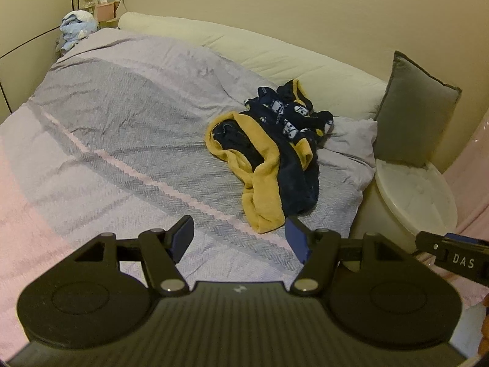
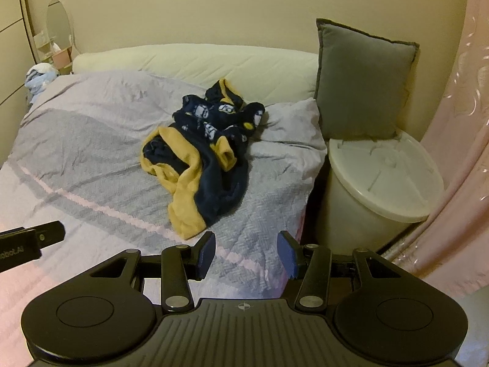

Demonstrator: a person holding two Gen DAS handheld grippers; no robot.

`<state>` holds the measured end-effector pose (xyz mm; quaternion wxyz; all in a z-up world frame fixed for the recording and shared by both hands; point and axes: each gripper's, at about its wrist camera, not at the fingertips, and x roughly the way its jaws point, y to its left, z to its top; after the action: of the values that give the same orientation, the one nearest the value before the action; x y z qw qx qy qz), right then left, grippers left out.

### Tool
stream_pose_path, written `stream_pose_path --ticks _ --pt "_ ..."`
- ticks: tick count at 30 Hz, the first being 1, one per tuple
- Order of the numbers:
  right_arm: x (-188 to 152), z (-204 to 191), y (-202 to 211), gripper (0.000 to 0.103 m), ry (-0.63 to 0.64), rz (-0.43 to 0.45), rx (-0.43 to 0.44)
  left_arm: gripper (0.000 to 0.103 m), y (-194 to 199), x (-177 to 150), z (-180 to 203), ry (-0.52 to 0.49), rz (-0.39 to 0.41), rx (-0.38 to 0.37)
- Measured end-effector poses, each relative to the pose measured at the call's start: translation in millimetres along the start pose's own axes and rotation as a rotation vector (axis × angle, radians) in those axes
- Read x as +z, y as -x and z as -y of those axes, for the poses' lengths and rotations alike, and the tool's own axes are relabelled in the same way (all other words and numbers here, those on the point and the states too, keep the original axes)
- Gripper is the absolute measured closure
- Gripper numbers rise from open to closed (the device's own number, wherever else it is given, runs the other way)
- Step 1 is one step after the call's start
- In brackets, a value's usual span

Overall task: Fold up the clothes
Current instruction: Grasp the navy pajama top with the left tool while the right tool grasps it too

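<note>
Here I hold the left tool [image 1: 240, 240] and right tool [image 2: 246, 252] wide, facing the crumpled pyjamas [image 1: 269, 156] mid-frame, ready to grab.

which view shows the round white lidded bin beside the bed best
The right wrist view: the white lidded bin shows its whole round lid and most of its side wall, with the grey cushion leaning behind it. In the left wrist view the bin sits near the edge, showing mostly the lid.

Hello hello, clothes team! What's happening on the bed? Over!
Left gripper open, empty. Right gripper open, empty. Navy-and-yellow garment crumpled on bedspread, untouched. Nothing blocking it.
</note>
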<state>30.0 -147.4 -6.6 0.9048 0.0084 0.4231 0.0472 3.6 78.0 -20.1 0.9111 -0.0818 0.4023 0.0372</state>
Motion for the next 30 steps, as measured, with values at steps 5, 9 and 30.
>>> stream_pose_path --ticks 5,9,30 --pt "9.6 18.7 -16.5 0.054 -0.023 -0.022 0.012 0.041 -17.7 5.8 0.2 0.007 -0.019 0.005" --pt "20.2 25.7 -36.3 0.054 -0.029 -0.044 0.030 0.041 -37.3 13.2 5.1 0.003 -0.043 0.015" --pt "121.1 80.1 -257.1 0.054 -0.051 -0.236 0.053 0.041 -273.9 116.0 62.9 0.030 -0.240 0.031"
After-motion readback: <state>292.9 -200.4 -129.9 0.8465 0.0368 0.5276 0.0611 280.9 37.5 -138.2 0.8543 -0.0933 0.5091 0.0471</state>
